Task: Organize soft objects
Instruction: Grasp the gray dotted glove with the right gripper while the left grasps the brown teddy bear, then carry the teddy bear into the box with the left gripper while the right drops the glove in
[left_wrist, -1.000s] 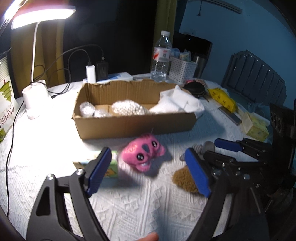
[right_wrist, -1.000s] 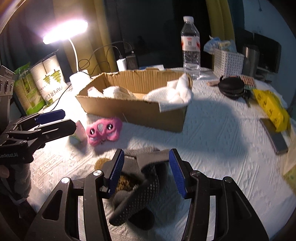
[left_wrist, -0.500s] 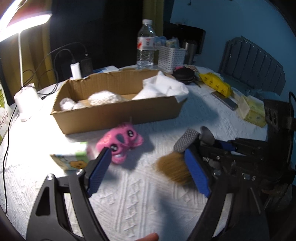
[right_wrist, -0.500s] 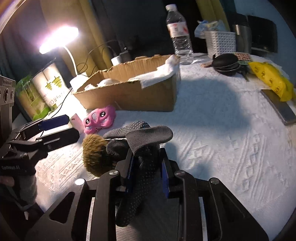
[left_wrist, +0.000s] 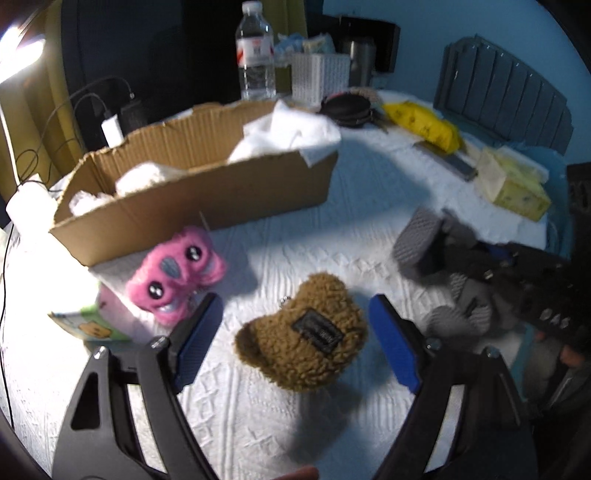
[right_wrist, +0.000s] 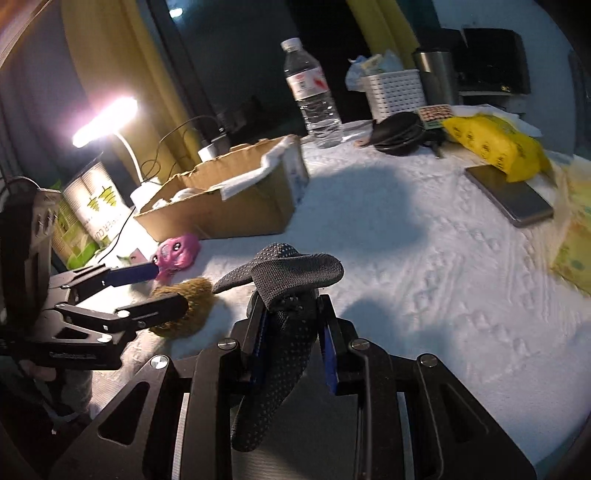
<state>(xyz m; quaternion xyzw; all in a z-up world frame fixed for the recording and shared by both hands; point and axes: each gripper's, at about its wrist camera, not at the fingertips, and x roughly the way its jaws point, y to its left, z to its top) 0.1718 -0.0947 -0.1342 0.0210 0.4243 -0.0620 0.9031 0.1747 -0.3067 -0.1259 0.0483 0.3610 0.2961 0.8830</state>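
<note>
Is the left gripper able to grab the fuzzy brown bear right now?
Probably yes. The left gripper is open, and the brown bear lies on the white tablecloth between its two blue pads, with nothing over it. The pink toy sits off to one side.

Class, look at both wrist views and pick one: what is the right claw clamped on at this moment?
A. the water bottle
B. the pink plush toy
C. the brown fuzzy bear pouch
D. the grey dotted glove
D. In the right wrist view the right claw is shut on the grey dotted glove, while the brown fuzzy bear pouch lies on the tablecloth between the fingers of the open left claw.
</note>
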